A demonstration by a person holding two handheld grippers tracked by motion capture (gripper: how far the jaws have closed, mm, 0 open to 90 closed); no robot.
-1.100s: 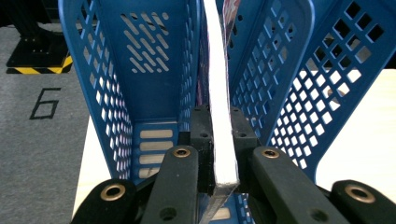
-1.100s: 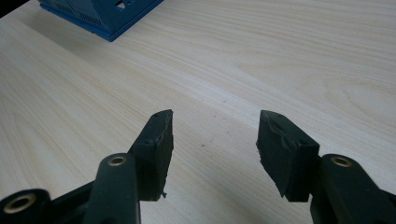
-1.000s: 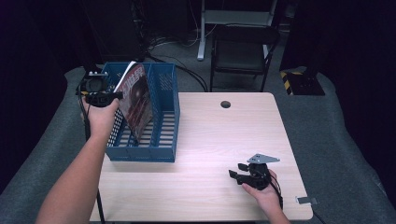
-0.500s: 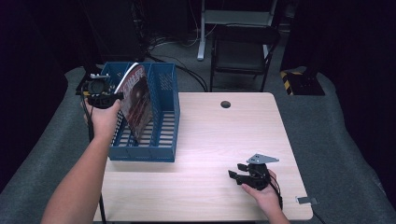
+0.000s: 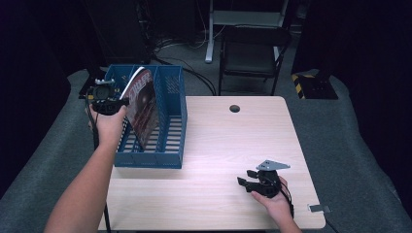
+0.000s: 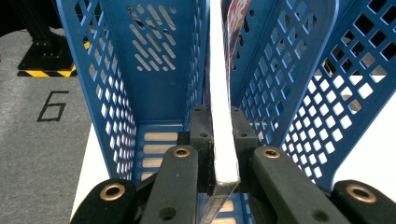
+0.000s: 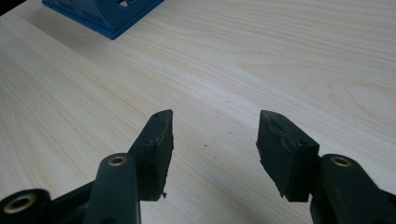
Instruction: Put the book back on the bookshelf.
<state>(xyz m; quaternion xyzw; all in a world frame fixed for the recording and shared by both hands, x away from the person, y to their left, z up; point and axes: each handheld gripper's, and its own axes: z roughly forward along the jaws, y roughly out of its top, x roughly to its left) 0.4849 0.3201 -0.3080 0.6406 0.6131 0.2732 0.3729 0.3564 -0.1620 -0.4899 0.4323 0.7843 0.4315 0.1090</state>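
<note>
- Since the earlier frame little has changed: the left gripper (image 5: 108, 98) has shifted only slightly at the file rack (image 5: 167, 124), and the right gripper (image 5: 260, 180) rests in the same spot on the counter (image 5: 228, 145).
- The left gripper's jaws are clamped on the magazine (image 6: 221, 116), pinching its white edge, which runs straight ahead from between them.
- The magazine (image 5: 143, 109) stands on edge inside the rack, leaning, its long axis running from the rack's low open front to its tall back; its cover faces the right-hand divider.
- The left hand is the nearer one by far; the right gripper sits well apart, near the counter's front right, its jaws (image 7: 215, 154) wide apart with nothing between them.
- Room to move: blue perforated walls (image 6: 116, 93) stand close on both sides of the magazine, so free travel is, by my judgement, along the slot or up and out; sideways is blocked.
- The counter right of the rack is bare.
</note>
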